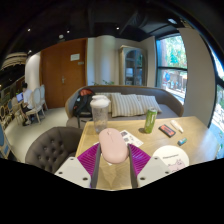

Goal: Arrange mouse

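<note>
Gripper: your gripper [112, 158] has its two purple pads [90, 157] on either flank of the mouse, and they look pressed against it, so you are clamped on it.
Mouse: the pale pink mouse [111, 146] sits between your fingers, nose pointing away from you, over the near end of the wooden table [195, 140]. You cannot tell from this view whether it is lifted clear or resting on the surface.
Table: beyond your fingers you have a white paper cup [100, 108], a green can [150, 120], a flat dark card-like item [167, 129] and some printed sheets [130, 137], all well apart from the mouse.
Surroundings: a grey chair [50, 148] stands beside the table; a sofa [125, 103] lies farther back.
Progress: judged from this, you have the grasp done, roughly the first half. What is left is carrying the mouse to its spot, squaring it up and letting go.
Watch: keep your path short of the cup and can.
</note>
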Demonstrator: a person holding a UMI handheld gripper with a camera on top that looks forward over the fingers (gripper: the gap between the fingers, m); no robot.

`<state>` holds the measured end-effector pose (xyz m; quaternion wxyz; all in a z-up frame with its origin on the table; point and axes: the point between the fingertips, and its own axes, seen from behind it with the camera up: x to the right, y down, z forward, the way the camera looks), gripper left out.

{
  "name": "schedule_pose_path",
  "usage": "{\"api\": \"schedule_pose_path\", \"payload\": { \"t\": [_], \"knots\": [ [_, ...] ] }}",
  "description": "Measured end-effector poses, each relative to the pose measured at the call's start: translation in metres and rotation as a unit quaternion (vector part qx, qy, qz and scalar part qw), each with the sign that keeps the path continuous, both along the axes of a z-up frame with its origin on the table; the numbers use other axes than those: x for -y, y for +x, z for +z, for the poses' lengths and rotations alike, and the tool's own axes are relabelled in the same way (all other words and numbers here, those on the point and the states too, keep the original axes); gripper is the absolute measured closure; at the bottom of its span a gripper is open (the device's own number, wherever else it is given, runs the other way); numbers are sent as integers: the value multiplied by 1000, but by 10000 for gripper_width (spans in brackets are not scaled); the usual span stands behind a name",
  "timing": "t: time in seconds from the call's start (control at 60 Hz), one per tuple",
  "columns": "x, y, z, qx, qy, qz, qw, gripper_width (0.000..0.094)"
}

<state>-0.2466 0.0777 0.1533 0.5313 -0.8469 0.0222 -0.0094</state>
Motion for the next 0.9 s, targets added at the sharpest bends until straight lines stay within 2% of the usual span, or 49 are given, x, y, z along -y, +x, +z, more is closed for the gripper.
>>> {"api": "schedule_pose_path", "payload": {
  "t": [0.083,0.15,0.267,0.417,0.55,0.617,0.65,0.717,0.783,0.833,0.867,0.9],
  "knots": [
    [-10,76,54,11,42,-37,998,474],
    [-15,139,66,20,52,-65,996,475],
    [-19,222,12,31,-4,-97,995,477],
    [-9,264,-88,24,-76,-85,993,475],
    [-1,277,-144,8,-118,-84,989,476],
    [9,277,-164,1,-131,-85,988,474],
    [6,277,-161,1,-113,-86,990,475],
    [7,277,-163,3,-119,-85,989,468],
    [6,276,-163,-10,-130,-89,987,412],
    [9,272,-166,-28,-154,-85,984,362],
    [13,269,-165,-40,-167,-83,982,287],
    [15,266,-161,-50,-170,-86,980,163]
  ]
}}
